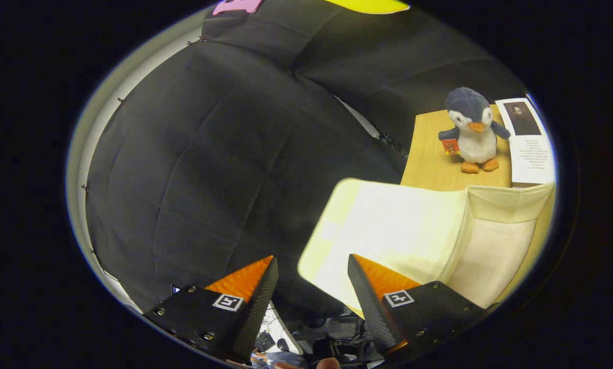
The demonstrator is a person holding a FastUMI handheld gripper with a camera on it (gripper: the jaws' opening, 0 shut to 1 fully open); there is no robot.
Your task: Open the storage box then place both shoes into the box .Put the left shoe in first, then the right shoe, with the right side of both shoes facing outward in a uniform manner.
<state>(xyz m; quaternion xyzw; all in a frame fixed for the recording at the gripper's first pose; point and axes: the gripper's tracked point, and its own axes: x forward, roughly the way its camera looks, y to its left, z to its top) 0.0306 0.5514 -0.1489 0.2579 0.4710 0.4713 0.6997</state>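
Tabletop [434, 164] carries a plush penguin [471, 130] beyond the cream storage box [388, 225]; hand-held gripper [311, 266] gapes, holding nothing.

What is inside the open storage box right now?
The storage box shows only bare pale lining; its raised lid hides the near part. The open gripper holds nothing.

Storage box [388, 230] half seen past the gripper [311, 279]

We cannot tell what the cream box holds: its raised flap hides the inside, and its far side is cut off. Small print on the sheet [529, 148] beside the plush penguin [471, 130] is unreadable; clutter below the spread fingers is blurred.
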